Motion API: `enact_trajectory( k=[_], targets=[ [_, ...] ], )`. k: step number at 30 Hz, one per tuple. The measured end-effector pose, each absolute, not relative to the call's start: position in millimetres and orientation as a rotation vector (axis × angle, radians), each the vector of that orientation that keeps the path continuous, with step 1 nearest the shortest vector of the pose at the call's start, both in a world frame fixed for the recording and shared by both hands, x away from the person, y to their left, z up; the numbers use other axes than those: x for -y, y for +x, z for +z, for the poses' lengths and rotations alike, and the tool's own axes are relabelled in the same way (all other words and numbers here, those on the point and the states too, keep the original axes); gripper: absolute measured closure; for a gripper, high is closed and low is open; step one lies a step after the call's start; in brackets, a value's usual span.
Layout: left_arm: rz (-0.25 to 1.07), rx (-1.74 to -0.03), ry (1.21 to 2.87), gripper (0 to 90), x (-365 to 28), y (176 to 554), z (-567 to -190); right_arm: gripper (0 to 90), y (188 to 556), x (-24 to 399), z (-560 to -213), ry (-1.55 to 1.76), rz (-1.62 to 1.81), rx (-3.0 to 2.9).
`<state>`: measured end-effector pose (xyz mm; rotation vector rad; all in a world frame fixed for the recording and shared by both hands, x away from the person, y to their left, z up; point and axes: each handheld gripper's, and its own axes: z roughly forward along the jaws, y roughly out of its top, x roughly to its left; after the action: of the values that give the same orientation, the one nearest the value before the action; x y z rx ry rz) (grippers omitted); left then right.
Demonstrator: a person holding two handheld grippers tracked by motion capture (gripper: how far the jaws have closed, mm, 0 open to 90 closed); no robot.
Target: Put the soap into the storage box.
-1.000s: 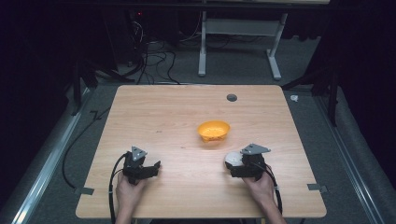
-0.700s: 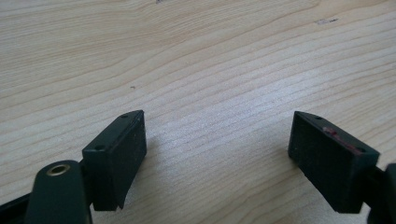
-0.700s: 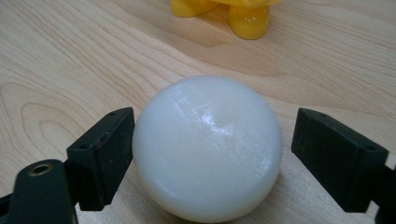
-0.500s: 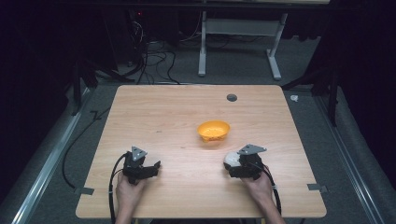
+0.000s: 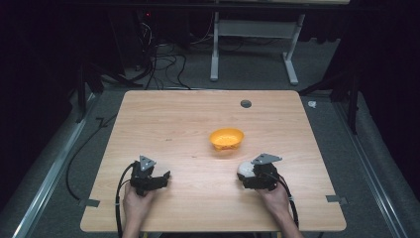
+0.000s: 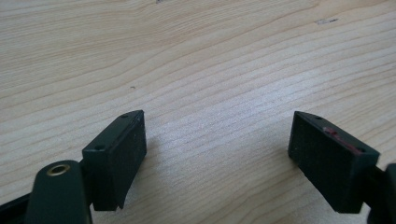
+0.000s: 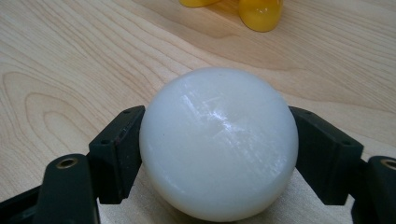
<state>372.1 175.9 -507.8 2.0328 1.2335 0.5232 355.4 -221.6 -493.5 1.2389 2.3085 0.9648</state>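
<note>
White ball (image 7: 218, 142) clamped in right gripper (image 5: 246, 174) | left gripper (image 6: 217, 158) spread, low

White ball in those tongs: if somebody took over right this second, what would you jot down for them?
Right tongs: shut on the white ball, one pad on each side, near the table's front right.
Left tongs: open, holding nothing, bare wood between the pads, front left of the table.
Orange bowl: just beyond the right tongs, near the table's middle, looks empty.
Done: ball gripped.
Left: probably carry it to the bowl and let go; that is a guess from the layout.
</note>
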Motion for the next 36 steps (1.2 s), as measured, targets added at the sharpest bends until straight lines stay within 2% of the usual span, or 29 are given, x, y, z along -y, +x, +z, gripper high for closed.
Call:
enact_trajectory(
  k=[17,36],
  targets=[
    [0.522,-1.235,2.031,19.8,-176,372,-508,24.8,356,225,-492,1.246,0.988,-2.283],
    [0.522,-1.235,2.032,19.8,-176,372,-508,24.8,357,223,-468,1.206,1.031,-2.273]
  ],
)
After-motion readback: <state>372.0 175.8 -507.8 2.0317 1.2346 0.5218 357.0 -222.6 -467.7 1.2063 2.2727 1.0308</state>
